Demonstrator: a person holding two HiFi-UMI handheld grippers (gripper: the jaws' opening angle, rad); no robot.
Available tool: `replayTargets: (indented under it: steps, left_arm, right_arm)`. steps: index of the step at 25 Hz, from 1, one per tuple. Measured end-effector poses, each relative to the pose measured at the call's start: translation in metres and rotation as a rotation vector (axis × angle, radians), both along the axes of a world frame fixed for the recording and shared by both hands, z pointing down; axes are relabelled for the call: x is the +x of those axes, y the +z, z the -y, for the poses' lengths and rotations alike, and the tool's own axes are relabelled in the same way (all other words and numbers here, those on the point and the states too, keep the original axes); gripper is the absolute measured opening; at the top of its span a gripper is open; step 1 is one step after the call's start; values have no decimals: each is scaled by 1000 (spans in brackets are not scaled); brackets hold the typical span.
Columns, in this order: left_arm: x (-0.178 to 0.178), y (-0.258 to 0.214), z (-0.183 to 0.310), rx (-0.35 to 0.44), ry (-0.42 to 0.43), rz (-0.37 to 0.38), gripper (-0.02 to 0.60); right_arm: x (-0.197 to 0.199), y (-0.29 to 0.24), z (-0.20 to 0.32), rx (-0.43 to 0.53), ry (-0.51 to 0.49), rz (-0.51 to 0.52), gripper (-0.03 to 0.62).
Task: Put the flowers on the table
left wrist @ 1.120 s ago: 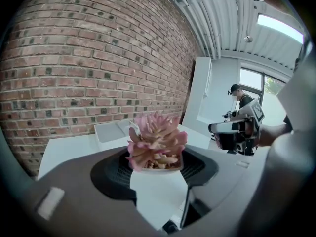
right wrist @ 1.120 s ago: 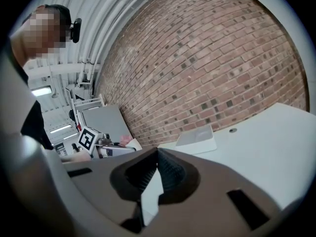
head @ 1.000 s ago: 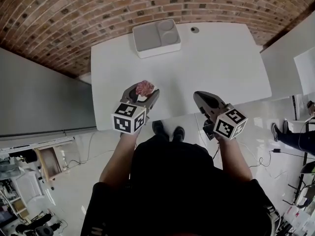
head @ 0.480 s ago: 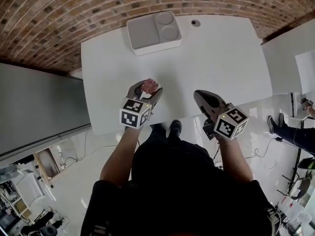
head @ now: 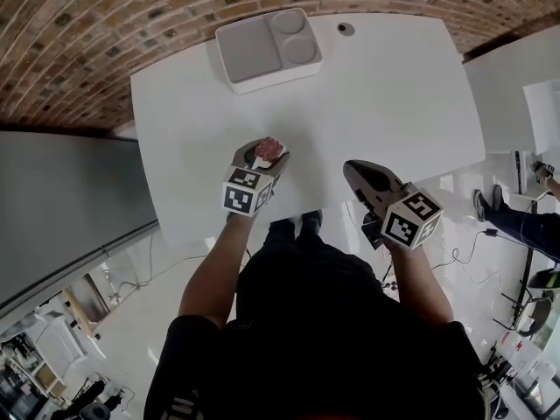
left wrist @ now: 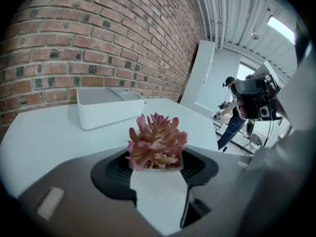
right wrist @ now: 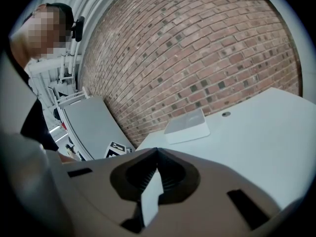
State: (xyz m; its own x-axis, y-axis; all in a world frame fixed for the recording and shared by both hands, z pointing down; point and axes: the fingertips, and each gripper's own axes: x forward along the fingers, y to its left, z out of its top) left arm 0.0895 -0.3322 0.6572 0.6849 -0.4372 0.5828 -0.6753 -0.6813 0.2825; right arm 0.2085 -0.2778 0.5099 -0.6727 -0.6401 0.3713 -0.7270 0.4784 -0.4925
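A small pink succulent (head: 269, 150) in a pale pot (left wrist: 157, 166) sits between the jaws of my left gripper (head: 262, 157), which is shut on the pot. It hangs over the near left part of the white table (head: 376, 103). In the left gripper view the flower (left wrist: 157, 139) stands upright just past the jaws, with the table top behind it. My right gripper (head: 352, 170) is at the table's near edge, to the right. Its jaws (right wrist: 157, 153) meet at the tips with nothing between them.
A white compartment tray (head: 267, 49) lies at the table's far side by the brick wall; it also shows as the tray (left wrist: 106, 105) and the tray (right wrist: 186, 126). A cable hole (head: 346, 29) is beside it. A person (left wrist: 237, 117) stands beyond the table's right end.
My left gripper has sunk toward the table top with the succulent still in it. The right gripper has hardly shifted and stays closed.
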Motion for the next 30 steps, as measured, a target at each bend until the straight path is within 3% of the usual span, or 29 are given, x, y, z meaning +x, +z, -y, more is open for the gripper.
replayTargets:
  steps: [17, 23, 30]
  left_arm:
    - [30, 48, 2, -1, 84, 75, 265]
    - [27, 59, -1, 23, 103, 131, 265]
    - [19, 73, -12, -4, 105, 157, 265]
  right_arm:
    - [20, 2, -17, -22, 58, -35, 9]
    - [22, 2, -28, -24, 60, -36, 9]
    - [28, -1, -38, -12, 63, -40, 9]
